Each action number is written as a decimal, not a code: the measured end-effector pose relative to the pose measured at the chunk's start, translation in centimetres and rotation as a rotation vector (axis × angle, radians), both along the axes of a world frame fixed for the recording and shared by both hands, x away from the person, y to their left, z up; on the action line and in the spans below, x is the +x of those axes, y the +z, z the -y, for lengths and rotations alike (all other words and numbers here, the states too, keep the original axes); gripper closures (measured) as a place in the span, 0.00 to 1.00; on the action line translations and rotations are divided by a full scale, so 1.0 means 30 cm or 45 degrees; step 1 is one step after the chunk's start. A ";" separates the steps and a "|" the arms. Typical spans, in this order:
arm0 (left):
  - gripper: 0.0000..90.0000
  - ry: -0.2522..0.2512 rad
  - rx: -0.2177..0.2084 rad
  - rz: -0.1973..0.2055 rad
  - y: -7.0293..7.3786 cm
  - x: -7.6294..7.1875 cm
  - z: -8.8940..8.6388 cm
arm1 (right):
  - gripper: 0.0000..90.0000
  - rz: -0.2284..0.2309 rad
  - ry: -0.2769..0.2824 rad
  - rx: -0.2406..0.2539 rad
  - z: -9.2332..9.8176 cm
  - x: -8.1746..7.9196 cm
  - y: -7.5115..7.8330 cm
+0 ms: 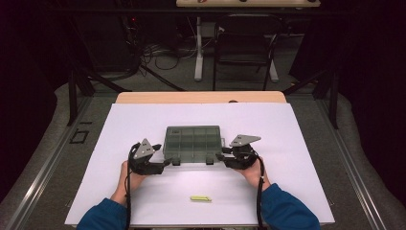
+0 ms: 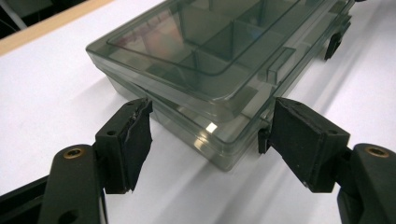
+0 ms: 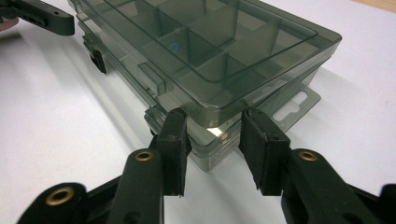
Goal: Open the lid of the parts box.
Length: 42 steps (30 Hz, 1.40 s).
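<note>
A smoky see-through compartment box (image 1: 193,143) lies shut in the middle of the white sheet (image 1: 143,120), with black latches (image 2: 334,42) on its front. My left gripper (image 1: 165,163) is at its front left corner. In the left gripper view that corner (image 2: 224,154) sits between the wide-apart pads (image 2: 135,140), which do not press on it; the gripper (image 2: 210,140) is open. My right gripper (image 1: 221,156) is at the front right corner. Its narrower jaws (image 3: 215,149) flank the corner (image 3: 212,156) beside the hang tab (image 3: 292,105), pads (image 3: 175,149) close to the sides.
A small yellow-green object (image 1: 200,198) lies on the sheet near the front edge, between the forearms in blue sleeves. The wooden table edge (image 1: 201,97) runs behind the sheet. Beyond it stand a desk leg and a chair frame (image 1: 244,48).
</note>
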<state>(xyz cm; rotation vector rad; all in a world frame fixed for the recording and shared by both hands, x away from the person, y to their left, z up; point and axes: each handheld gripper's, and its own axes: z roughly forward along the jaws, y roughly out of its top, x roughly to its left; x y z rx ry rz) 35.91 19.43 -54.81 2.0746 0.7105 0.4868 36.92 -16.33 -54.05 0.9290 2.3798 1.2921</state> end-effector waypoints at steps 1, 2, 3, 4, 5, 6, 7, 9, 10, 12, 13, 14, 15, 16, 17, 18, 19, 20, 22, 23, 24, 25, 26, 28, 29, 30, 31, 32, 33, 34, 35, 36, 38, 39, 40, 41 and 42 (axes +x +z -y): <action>0.33 0.006 -0.002 0.023 0.004 -0.003 -0.002 | 0.70 -0.001 -0.005 0.005 0.002 -0.002 0.002; 0.33 0.010 -0.003 0.041 0.007 -0.006 -0.003 | 0.70 0.006 -0.007 0.011 0.003 -0.002 0.002; 0.35 0.018 -0.008 0.056 0.009 -0.009 -0.002 | 0.70 0.014 -0.004 0.012 0.004 -0.002 0.003; 0.36 0.023 -0.014 0.066 0.011 -0.011 -0.002 | 0.71 0.019 -0.010 0.015 0.004 -0.003 0.004; 0.36 0.023 -0.014 0.066 0.011 -0.011 -0.002 | 0.71 0.019 -0.010 0.015 0.004 -0.003 0.004; 0.36 0.026 -0.012 0.080 0.013 -0.013 -0.002 | 0.71 0.018 -0.010 0.017 0.006 -0.003 0.005; 0.39 0.027 -0.011 0.097 0.015 -0.016 0.000 | 0.73 0.028 -0.016 0.019 0.007 -0.003 0.007; 0.40 0.035 0.009 0.122 0.016 -0.021 0.005 | 0.73 0.028 -0.016 0.024 0.008 -0.003 0.007; 0.41 0.033 0.013 0.129 0.017 -0.022 0.007 | 0.74 0.032 -0.017 0.028 0.008 -0.004 0.008; 0.42 0.034 0.021 0.139 0.017 -0.025 0.011 | 0.74 0.033 -0.019 0.026 0.008 -0.004 0.008; 0.44 0.043 0.034 0.161 0.017 -0.029 0.016 | 0.74 0.047 -0.026 0.032 0.007 -0.006 0.011; 0.45 0.044 0.040 0.169 0.017 -0.030 0.018 | 0.74 0.048 -0.026 0.031 0.007 -0.006 0.012; 0.46 0.052 0.038 0.186 0.018 -0.034 0.022 | 0.74 0.051 -0.028 0.030 0.008 -0.006 0.012; 0.47 0.057 0.040 0.193 0.018 -0.034 0.022 | 0.74 0.049 -0.027 0.033 0.008 -0.006 0.012; 0.48 0.057 0.036 0.198 0.019 -0.034 0.022 | 0.74 0.049 -0.027 0.033 0.008 -0.006 0.011; 0.49 0.057 0.036 0.198 0.019 -0.034 0.022 | 0.74 0.051 -0.027 0.029 0.008 -0.006 0.012; 0.49 0.060 0.035 0.207 0.019 -0.035 0.021 | 0.74 0.051 -0.027 0.029 0.008 -0.006 0.012; 0.51 0.064 0.031 0.215 0.019 -0.036 0.021 | 0.74 0.054 -0.026 0.026 0.008 -0.006 0.013; 0.54 0.057 0.040 0.220 0.017 -0.035 0.022 | 0.70 0.058 -0.024 0.015 0.008 -0.006 0.012; 0.55 0.057 0.040 0.220 0.017 -0.035 0.022 | 0.67 0.064 -0.030 0.002 0.009 -0.005 0.011; 0.56 0.053 0.036 0.220 0.017 -0.035 0.022 | 0.65 0.075 -0.031 0.005 0.011 -0.004 0.010; 0.57 0.055 0.033 0.222 0.017 -0.036 0.021 | 0.62 0.076 -0.026 0.001 0.013 -0.004 0.011; 0.57 0.055 0.033 0.222 0.017 -0.036 0.021 | 0.62 0.076 -0.026 0.001 0.013 -0.004 0.011; 0.57 0.056 0.025 0.224 0.017 -0.036 0.020 | 0.56 0.121 -0.025 -0.016 0.013 -0.006 0.014; 0.58 0.059 0.019 0.233 0.018 -0.036 0.020 | 0.55 0.149 -0.022 -0.027 0.010 -0.007 0.015; 0.58 0.059 0.019 0.233 0.018 -0.036 0.020 | 0.55 0.149 -0.022 -0.027 0.010 -0.007 0.015; 0.58 0.059 0.016 0.241 0.018 -0.035 0.020 | 0.54 0.176 -0.022 -0.042 0.005 -0.008 0.016; 0.58 0.059 0.016 0.241 0.018 -0.035 0.020 | 0.54 0.190 -0.022 -0.045 0.002 -0.007 0.016; 0.58 0.060 0.018 0.244 0.018 -0.034 0.020 | 0.54 0.203 -0.024 -0.057 0.000 -0.007 0.017; 0.58 0.060 0.019 0.244 0.018 -0.033 0.021 | 0.54 0.214 -0.024 -0.056 -0.002 -0.006 0.017; 0.58 0.060 0.019 0.244 0.018 -0.033 0.021 | 0.54 0.214 -0.024 -0.056 -0.002 -0.006 0.017; 0.58 0.058 0.019 0.246 0.018 -0.033 0.021 | 0.55 0.224 -0.022 -0.061 -0.005 -0.007 0.019; 0.58 0.056 0.012 0.249 0.018 -0.031 0.019 | 0.56 0.253 -0.012 -0.077 -0.016 -0.010 0.023; 0.58 0.055 0.007 0.251 0.018 -0.031 0.019 | 0.56 0.264 -0.010 -0.084 -0.019 -0.011 0.023; 0.58 0.055 0.007 0.251 0.018 -0.031 0.019 | 0.56 0.264 -0.010 -0.084 -0.019 -0.011 0.023; 0.58 0.055 0.007 0.252 0.019 -0.031 0.018 | 0.57 0.268 -0.009 -0.082 -0.020 -0.012 0.024; 0.59 0.056 0.006 0.256 0.020 -0.030 0.017 | 0.58 0.285 -0.016 -0.093 -0.023 -0.012 0.026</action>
